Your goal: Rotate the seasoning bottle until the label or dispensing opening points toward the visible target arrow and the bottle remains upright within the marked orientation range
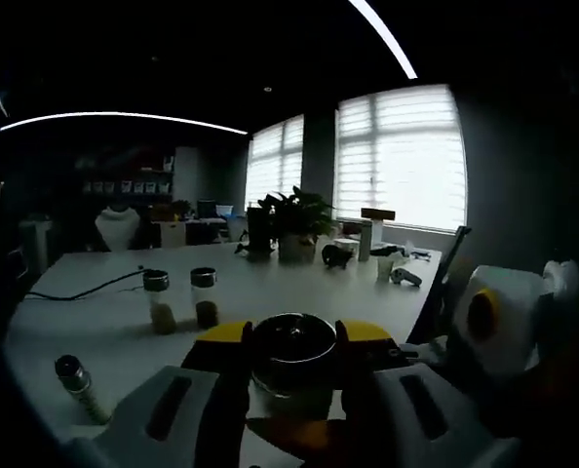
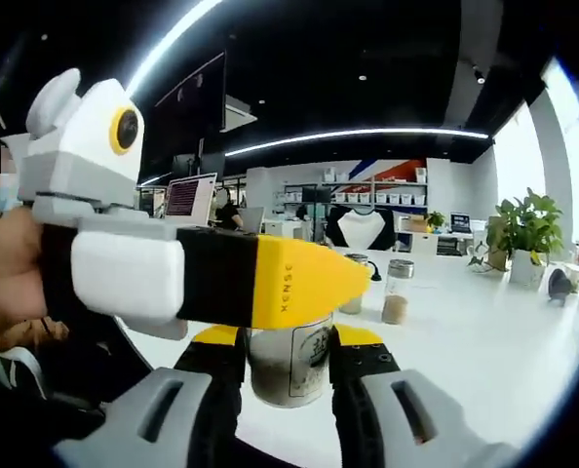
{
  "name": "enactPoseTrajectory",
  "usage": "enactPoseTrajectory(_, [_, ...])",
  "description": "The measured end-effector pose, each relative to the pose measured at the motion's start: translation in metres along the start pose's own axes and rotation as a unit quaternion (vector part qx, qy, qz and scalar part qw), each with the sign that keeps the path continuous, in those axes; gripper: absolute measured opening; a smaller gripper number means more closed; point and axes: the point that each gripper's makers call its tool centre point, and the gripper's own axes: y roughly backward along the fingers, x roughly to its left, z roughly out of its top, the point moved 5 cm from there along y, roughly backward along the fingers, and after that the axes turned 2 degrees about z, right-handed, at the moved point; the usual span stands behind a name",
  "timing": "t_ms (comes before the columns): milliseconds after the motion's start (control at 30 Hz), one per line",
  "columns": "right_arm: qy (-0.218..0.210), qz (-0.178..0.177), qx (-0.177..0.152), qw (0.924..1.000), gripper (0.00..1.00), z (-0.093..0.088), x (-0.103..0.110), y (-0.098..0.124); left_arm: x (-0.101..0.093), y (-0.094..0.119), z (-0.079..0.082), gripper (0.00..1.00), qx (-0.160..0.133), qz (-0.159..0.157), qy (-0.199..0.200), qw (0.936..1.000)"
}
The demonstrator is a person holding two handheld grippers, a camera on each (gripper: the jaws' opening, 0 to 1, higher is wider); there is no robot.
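- Left gripper view: my left gripper [image 1: 294, 390] has its jaws closed in against the seasoning bottle [image 1: 293, 356], one yellow-tipped jaw on each flank of it, so I read this claw as gripping the bottle.
- The bottle sits dead ahead between the jaws, and I look down on its dark round cap [image 1: 293, 339]. Its long axis runs up toward the camera, roughly square to the white table [image 1: 104, 331], so it looks upright to me.
- Beyond the claw and to its left stand two small spice jars [image 1: 180, 299], well apart from the held bottle; another small bottle [image 1: 78, 386] lies nearer, far off to the claw's left.
- I see no target arrow on the table from here, so I cannot tell which way the turn must go.
- Right gripper view: my right gripper [image 2: 289, 366] also brackets the seasoning bottle [image 2: 289, 363], its jaws hard against the two sides, holding it.
- The label [image 2: 314, 353] faces partly toward this camera, off to the claw's right.
- The left gripper [image 2: 353, 280] crosses in from the left just above the bottle, a hand [image 2: 7, 273] behind it.
- My judgement: both claws are on the bottle, so the twist about its upright axis turns on one claw letting go.
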Motion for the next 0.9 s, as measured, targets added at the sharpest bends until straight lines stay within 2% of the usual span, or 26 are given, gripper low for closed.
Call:
enactPoseTrajectory(233, [-0.005,0.008,-0.003,0.9999,0.31,0.0003,0.0004,0.0022,-0.0001,0.0014,-0.0008,0.36,0.000,-0.018,-0.018,0.9997])
enactPoseTrajectory(433, [-0.017,0.032,-0.017,0.9992,0.31,-0.0012,-0.0022,0.0062,-0.0041,-0.0016,-0.0005,0.36,0.008,-0.045,-0.045,0.9979])
enactPoseTrajectory(500, [-0.016,0.040,-0.015,0.9990,0.31,-0.0021,-0.0020,0.0069,-0.0036,-0.0020,-0.0018,0.36,0.010,-0.053,-0.042,0.9977])
enactPoseTrajectory(700, [-0.050,0.082,-0.020,0.9952,0.34,-0.0046,-0.0019,0.0063,-0.0026,0.0003,-0.0012,0.36,0.010,-0.098,-0.018,0.9950])
enactPoseTrajectory(833, [-0.036,0.103,-0.019,0.9939,0.36,-0.0019,0.0019,0.0062,-0.0027,0.0035,0.0015,0.36,0.007,-0.127,-0.011,0.9918])
enactPoseTrajectory(867, [-0.023,0.100,-0.016,0.9946,0.36,-0.0009,0.0020,0.0062,-0.0022,0.0049,0.0019,0.36,0.007,-0.130,-0.014,0.9914])
enactPoseTrajectory(900, [0.000,0.099,-0.011,0.9950,0.36,-0.0003,0.0023,0.0058,-0.0044,0.0041,0.0009,0.36,0.013,-0.148,-0.034,0.9884])
